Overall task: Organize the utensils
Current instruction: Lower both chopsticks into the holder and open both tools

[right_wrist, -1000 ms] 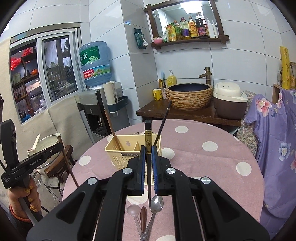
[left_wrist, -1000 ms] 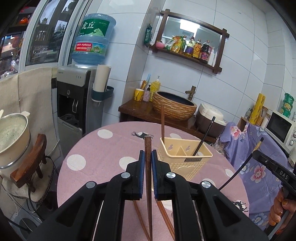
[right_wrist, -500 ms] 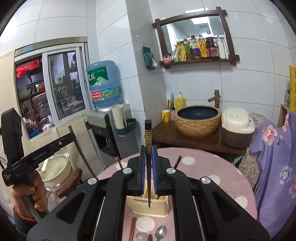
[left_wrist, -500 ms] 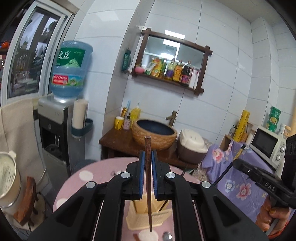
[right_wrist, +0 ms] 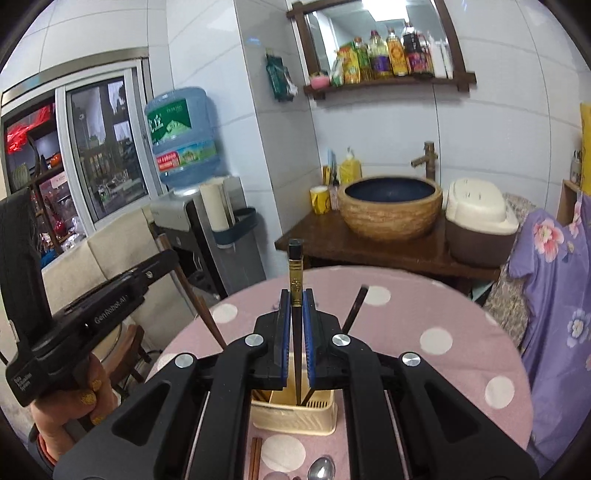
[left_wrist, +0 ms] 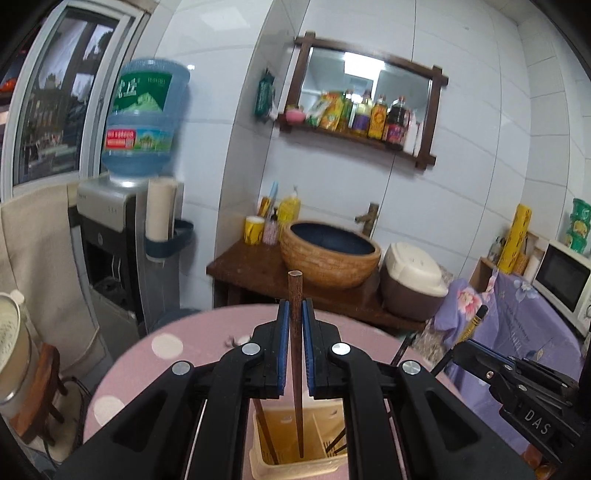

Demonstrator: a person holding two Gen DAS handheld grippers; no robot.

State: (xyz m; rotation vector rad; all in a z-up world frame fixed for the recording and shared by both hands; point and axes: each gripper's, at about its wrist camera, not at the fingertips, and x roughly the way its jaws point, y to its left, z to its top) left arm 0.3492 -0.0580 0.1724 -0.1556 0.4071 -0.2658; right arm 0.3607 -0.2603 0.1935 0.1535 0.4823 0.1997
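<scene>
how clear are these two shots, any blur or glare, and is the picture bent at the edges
Left wrist view: background motion-blurred, water bottle smeared, left gripper and brown chopstick sharp. Right wrist view: crisper, right gripper sharp; ceiling light glares in the mirror. Both: fisheye bends wall tiles, dark corners.

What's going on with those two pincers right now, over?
Left gripper shut on brown chopstick, right gripper shut on black chopstick. Both tips over the cream holder. Nothing blocking.
</scene>
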